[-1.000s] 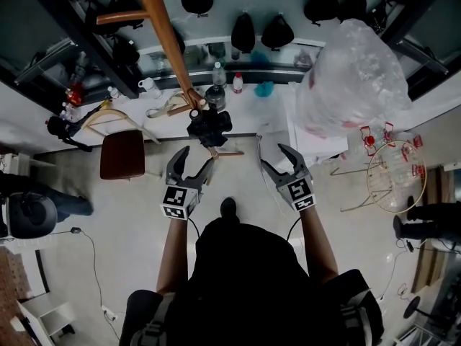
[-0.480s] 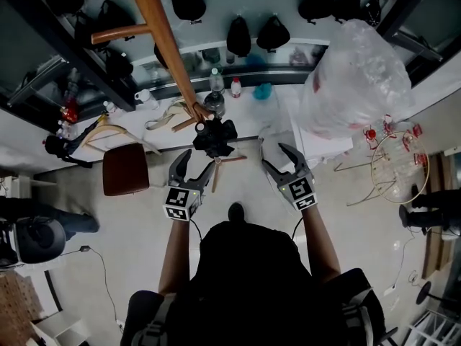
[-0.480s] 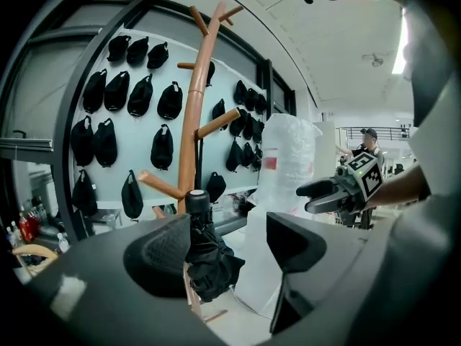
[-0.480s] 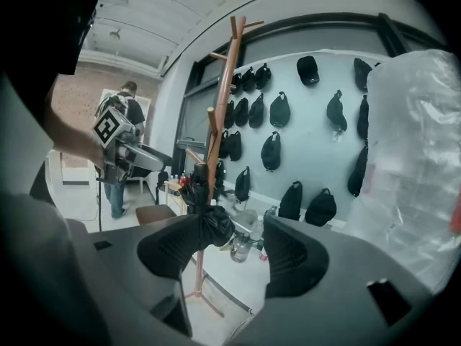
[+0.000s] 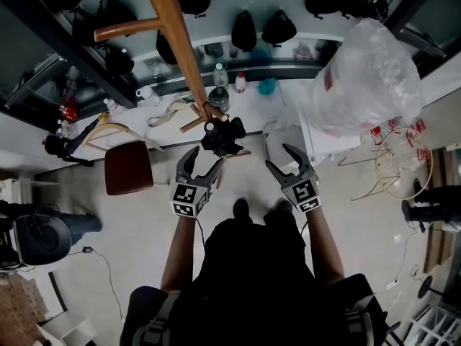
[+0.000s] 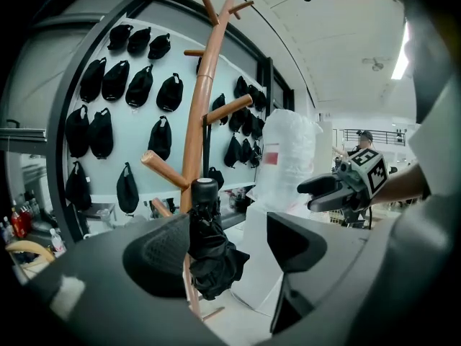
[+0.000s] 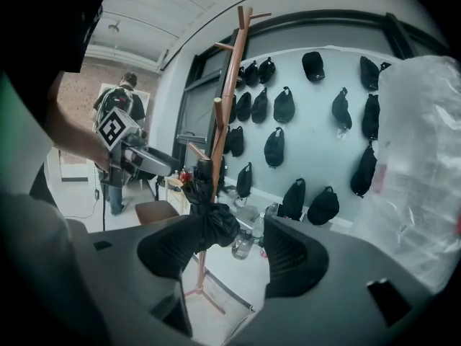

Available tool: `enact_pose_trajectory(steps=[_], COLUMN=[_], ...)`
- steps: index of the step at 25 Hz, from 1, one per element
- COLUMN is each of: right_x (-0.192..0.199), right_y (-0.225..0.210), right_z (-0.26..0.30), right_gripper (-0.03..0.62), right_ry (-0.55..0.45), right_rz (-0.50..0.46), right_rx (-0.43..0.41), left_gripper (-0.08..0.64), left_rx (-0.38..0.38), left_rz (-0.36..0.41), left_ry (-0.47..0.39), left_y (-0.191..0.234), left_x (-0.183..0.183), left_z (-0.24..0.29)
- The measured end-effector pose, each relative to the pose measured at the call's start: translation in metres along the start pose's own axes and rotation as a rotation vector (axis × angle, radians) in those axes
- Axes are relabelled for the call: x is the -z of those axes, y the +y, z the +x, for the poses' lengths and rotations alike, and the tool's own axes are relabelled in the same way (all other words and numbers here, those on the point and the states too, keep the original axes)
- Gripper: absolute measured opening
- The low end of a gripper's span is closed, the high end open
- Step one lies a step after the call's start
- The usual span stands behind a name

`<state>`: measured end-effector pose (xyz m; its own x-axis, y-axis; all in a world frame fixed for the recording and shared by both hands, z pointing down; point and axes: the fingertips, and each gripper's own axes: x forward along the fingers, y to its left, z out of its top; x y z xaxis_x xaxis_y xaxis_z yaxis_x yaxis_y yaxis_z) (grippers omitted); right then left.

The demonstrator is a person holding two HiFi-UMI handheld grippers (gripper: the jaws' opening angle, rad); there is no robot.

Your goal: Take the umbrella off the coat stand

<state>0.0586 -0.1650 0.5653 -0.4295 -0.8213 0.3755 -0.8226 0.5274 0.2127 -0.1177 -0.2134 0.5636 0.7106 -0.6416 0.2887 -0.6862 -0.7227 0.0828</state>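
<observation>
A black folded umbrella (image 5: pixel 222 135) hangs from a low peg of the wooden coat stand (image 5: pixel 176 34). My left gripper (image 5: pixel 205 159) is open just below the umbrella in the head view, its fingertips close to the fabric and touching nothing. My right gripper (image 5: pixel 279 157) is open too, empty, and off to the umbrella's right. In the left gripper view the umbrella (image 6: pixel 209 254) hangs just ahead of the open jaws, beside the left pad (image 6: pixel 162 254). In the right gripper view the umbrella (image 7: pixel 209 218) shows further off, past the left jaw.
A large clear plastic bag (image 5: pixel 364 78) stands at the right beside a wire basket (image 5: pixel 400 164). A brown stool (image 5: pixel 128 168) is left of the stand. Behind it a white counter (image 5: pixel 259 114) carries bottles. Black caps (image 6: pixel 115 85) hang on the wall. A person (image 7: pixel 121 114) stands further back.
Both grippers have moved forward towards the coat stand, and the left one is now closer to the umbrella. Their jaws stay open as before.
</observation>
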Motion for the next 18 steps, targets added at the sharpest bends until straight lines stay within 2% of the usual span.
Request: enact_pose_trajectory(steps=[9, 13, 18], right_x=[-0.006, -0.005, 0.001], right_y=[-0.010, -0.017, -0.017], right_z=[-0.001, 0.002, 0.007], right_gripper=[0.284, 0.282, 0.282], right_ry=[0.003, -0.003, 0.003], right_rz=[-0.022, -0.026, -0.026], right_rx=[0.008, 0.005, -0.017], left_gripper=[0.354, 0.364, 0.390], left_rx=[-0.027, -0.050, -0.080], left_rz=[-0.021, -0.052, -0.069], left_ry=[0.003, -0.022, -0.013], left_y=[0.000, 0.006, 0.014], left_x=[0.010, 0.013, 0.022], left_z=[0.015, 0.020, 0.026])
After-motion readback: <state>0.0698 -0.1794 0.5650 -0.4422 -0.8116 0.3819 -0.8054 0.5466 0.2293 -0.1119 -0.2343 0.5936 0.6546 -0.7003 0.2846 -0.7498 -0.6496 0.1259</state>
